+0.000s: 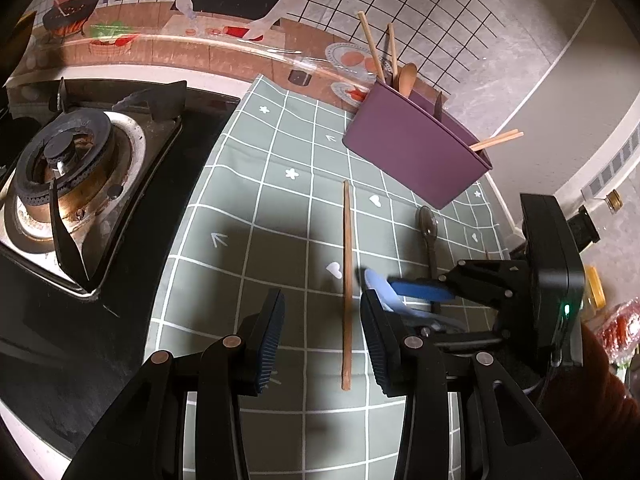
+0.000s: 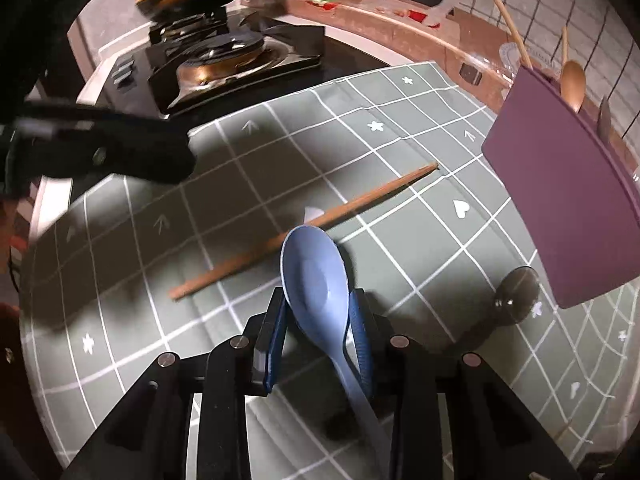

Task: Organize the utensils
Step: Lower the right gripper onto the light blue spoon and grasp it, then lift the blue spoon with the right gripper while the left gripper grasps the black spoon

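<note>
- Right wrist view: tabletop [image 2: 224,184] is wearing a grey-green grid cloth, giving the loose utensils a flat sorting area beside the gas stove [image 2: 224,60].
- Purple holder [image 2: 560,200] is standing at the cloth's far right, already carrying chopsticks and a wooden spoon [image 2: 573,84] upright; judging it the drop-off bin.
- Right claw [image 2: 320,332] is closing narrow around the blue spoon [image 2: 316,276], pads gripping its neck just behind the bowl, handle running back toward the camera; bowl is facing up, pale blue, smooth plastic look. Spoon appears to be hanging just above the cloth, but contact is hard to tell.
- Left claw [image 1: 322,336] is sitting wide with nothing between the pads, hovering over the near half of the single chopstick [image 1: 347,280], likely lining up a pick.
- Chopstick is lying flat on the cloth, brown wood, tapering, just beside the blue spoon bowl.
- Dark spoon [image 1: 429,232] is lying flat near the holder base, glossy, translucent-looking, untouched.
- Judgement: sorting is partway along; three pieces are not yet in the holder.
</note>
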Tool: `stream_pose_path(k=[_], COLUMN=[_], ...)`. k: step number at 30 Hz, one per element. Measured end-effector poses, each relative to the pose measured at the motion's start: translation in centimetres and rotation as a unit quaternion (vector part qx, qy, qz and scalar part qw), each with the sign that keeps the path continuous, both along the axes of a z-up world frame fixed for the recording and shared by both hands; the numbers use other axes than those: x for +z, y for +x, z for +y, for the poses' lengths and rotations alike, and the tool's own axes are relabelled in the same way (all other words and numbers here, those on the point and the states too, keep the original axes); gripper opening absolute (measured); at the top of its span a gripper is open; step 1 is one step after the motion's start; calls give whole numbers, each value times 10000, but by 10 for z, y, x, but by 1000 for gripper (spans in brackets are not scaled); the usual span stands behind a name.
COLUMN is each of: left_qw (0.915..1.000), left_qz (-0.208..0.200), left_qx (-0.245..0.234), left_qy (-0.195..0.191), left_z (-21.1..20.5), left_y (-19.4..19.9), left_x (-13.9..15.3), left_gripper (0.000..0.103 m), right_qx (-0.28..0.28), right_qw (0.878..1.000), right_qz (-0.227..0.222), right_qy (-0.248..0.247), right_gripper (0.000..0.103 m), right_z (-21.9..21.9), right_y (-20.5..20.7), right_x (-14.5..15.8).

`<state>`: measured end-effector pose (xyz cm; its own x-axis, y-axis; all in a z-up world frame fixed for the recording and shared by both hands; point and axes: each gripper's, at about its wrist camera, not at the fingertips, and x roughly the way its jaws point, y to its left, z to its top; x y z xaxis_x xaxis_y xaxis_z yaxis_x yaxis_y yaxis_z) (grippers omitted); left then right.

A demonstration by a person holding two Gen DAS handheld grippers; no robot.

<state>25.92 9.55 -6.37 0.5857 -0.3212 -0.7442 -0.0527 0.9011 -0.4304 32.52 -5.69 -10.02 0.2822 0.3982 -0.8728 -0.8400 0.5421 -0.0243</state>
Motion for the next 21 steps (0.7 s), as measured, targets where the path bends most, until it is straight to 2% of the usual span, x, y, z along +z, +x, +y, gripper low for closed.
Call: stream_pose_path(k=[6, 12, 16, 21], left_qw=[10000, 9999, 9990, 9957], left_qz=[53, 63, -13, -175], left_qx=[38, -133, -439, -884], left_qy=[0, 55, 105, 227], left_z=[5, -2, -27, -68], left_y=[4, 12, 23, 46], left_x=[-3, -4, -2, 2], left_gripper=[41, 41, 41, 41], right_qx=[-483, -1065, -1696, -2703], right_qw=[9987, 9936, 9840, 9607], right_qz=[45, 227, 283, 50], right_qy=[150, 298, 474, 629], right_gripper=[28, 28, 27, 27], right_z=[4, -10, -34, -78], right_y=[18, 21, 21, 17], right_x=[0, 6, 19, 38])
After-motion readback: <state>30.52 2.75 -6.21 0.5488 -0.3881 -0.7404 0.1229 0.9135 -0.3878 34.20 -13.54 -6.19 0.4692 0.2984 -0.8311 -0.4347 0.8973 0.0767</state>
